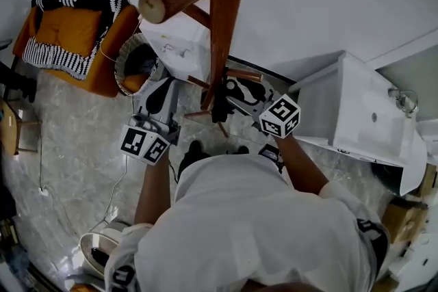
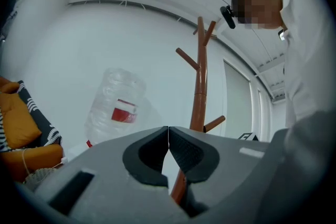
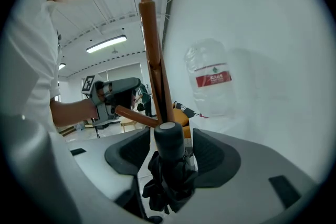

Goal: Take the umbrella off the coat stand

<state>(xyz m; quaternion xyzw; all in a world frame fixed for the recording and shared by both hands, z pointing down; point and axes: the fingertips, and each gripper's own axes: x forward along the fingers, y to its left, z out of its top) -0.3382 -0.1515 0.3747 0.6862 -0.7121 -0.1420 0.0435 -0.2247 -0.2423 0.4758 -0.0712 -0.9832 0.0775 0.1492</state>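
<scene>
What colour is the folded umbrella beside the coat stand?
The umbrella is black, with a dark handle; the right gripper view shows it best.

Bright, even light (fisheye-warped edges)

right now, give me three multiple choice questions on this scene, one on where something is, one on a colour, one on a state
1. Where is the umbrella's handle?
A. between the right gripper's jaws
B. between the left gripper's jaws
C. nowhere in view

2. What colour is the label on the water bottle?
A. blue
B. green
C. red

3. How do the left gripper's jaws stand?
A. wide apart
B. together, with nothing between them
C. shut on the umbrella

Answers:
1 A: the right gripper view shows the handle standing between the parted jaws, with a gap on each side.
2 C: both gripper views show a red band on the bottle.
3 B: the left gripper view shows the jaws meeting.
</scene>
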